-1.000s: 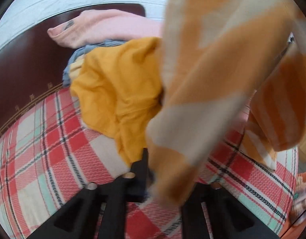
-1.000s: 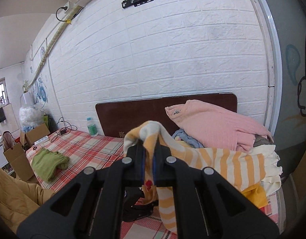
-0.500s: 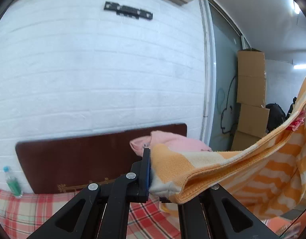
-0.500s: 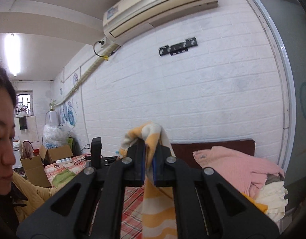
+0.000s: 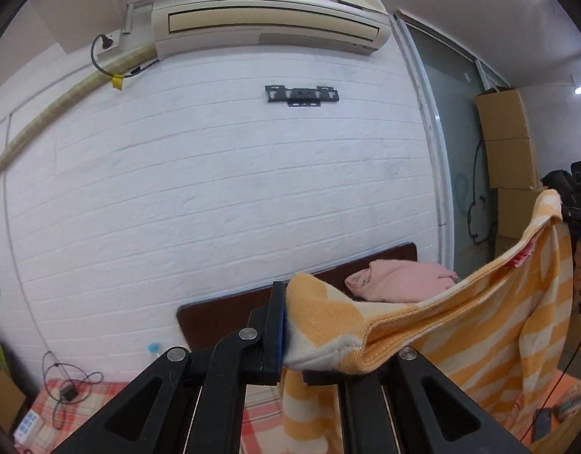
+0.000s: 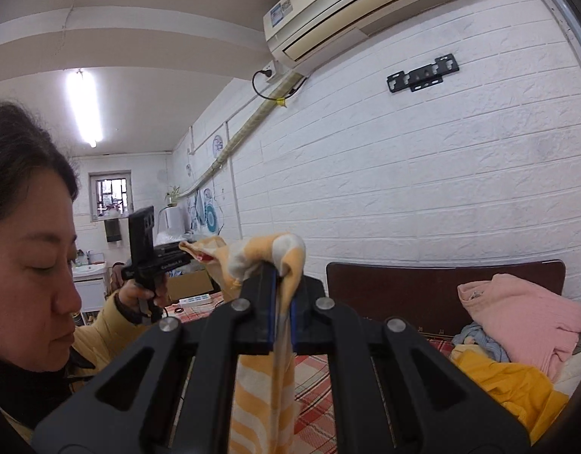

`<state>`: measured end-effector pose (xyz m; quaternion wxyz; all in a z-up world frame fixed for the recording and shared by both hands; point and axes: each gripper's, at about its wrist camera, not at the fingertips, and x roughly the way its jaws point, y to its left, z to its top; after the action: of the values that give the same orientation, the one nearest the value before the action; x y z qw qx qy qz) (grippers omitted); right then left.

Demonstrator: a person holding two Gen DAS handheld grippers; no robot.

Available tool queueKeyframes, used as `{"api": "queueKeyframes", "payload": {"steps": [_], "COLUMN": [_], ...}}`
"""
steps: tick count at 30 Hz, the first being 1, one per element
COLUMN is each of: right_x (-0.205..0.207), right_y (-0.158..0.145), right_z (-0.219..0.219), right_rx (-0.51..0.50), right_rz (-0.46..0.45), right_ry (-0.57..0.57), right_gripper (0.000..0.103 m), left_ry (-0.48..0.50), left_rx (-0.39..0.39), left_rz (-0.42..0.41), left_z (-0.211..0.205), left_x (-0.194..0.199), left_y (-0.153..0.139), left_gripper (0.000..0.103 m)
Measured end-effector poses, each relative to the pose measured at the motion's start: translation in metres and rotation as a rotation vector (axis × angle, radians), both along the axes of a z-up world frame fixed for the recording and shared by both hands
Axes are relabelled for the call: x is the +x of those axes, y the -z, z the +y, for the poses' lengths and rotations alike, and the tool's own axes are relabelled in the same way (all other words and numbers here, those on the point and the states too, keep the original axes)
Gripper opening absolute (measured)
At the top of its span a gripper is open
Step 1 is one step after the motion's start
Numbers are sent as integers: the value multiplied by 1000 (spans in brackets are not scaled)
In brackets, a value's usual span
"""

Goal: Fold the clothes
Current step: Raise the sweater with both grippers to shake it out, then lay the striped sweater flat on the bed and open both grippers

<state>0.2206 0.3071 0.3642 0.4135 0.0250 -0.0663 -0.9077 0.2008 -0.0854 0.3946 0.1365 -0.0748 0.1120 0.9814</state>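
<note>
Both clamped on the striped garment point(image 5: 460, 325), left gripper point(image 5: 290, 331) and right gripper point(image 6: 281, 304) apart; spreading step; next, lowering flat onto the bed point(image 6: 313, 378) below

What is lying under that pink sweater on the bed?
Under the pink sweater lie a blue garment, a mustard-yellow garment and some cream fabric. Anything deeper in the pile is covered.

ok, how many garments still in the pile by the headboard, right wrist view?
3 visible: pink sweater on top, blue garment beneath it at left, yellow garment in front. A cream edge at far right may be a fourth; more could be buried.
</note>
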Motion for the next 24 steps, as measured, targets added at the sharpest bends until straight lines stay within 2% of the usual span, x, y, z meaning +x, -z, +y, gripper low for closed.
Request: {"api": "queueKeyframes", "payload": {"steps": [2,5,7,10,13,16,19,21,24], "right_x": [-15,-63,-103,-173,-236,-279,-310,-330,-351], "right_y": [9,31,54,102,165,226,267,294,309], "right_z": [-8,-18,-26,-43,-66,-80,-87,-91,-90], "right_rx": [5,24,49,113,214,281,307,325,332], "right_rz": [-26,-121,-210,-385,-554,-691,-783,-844,-886], "right_ry": [-7,16,31,60,89,119,142,157,183], "right_gripper": [7,7,7,7,7,7,7,7,7], "left_ry": [-29,-68,-111,-166,-191,-215,-220,-224,-230], "left_rx": [-44,-69,-59,-56,-38,-67,-87,-62,-46], "left_rz": [-12,-96,-192,-379,-561,-690,-764,-799,-828], "left_z": [2,0,-8,-23,-31,-29,-30,-37,-42], "left_x": [-3,-41,-84,-158,-214,-252,-274,-285,-303], "left_y": [3,24,52,115,191,256,297,305,301], "left_gripper": [6,6,6,6,6,6,6,6,6]}}
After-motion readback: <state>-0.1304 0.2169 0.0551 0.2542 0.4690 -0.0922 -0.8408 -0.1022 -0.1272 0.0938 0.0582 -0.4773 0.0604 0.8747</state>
